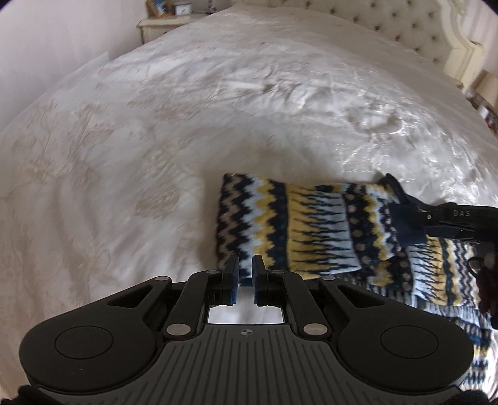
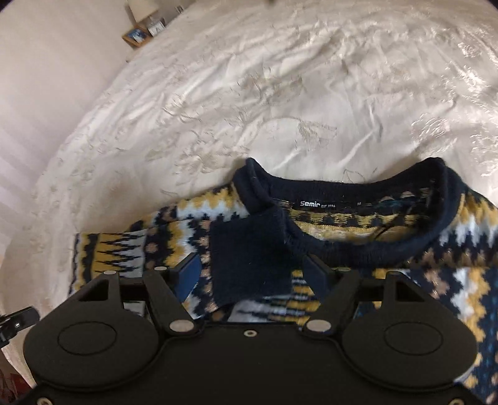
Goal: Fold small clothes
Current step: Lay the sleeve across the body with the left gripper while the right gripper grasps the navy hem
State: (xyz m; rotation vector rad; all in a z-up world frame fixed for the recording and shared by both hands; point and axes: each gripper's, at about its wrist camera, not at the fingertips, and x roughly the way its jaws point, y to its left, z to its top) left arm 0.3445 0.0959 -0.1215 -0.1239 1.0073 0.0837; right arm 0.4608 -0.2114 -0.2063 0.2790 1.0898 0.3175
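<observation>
**Two grippers angled down over patterned sweater on bed**

Both grippers point steeply down at the bed (image 1: 174, 102), wrist cams looking along the fingers. Left gripper (image 1: 244, 268): jaws nearly pressed together, thin gap, tips over the lower left edge of the folded sleeve (image 1: 280, 218). Can't tell if any knit is pinched; light fabric shows in the gap, blurred. Gloved hand behind it barely visible, dark patches at the bottom corners of the left view.

Right gripper (image 2: 253, 264): jaws spread, straddling the navy cuff (image 2: 249, 258) that lies across the sweater (image 2: 460, 280) front just below the collar (image 2: 342, 183). Blue pad on the left finger visible, right finger dark; pads not seen pressing on the cuff. In the left view the right gripper comes in from the right edge with its fingers at the cuff.

Sweater lies flat on the white bedspread, neck toward the headboard (image 1: 404, 28), label readable inside the collar, one sleeve folded across the chest. Body of the sweater cut off at right and bottom in both views; hem not seen. Other sleeve not visible. Nightstand (image 1: 162, 26) with small frames at far left, blurry. Left gripper tip pokes in at the lower left edge of the right view, mostly cropped
</observation>
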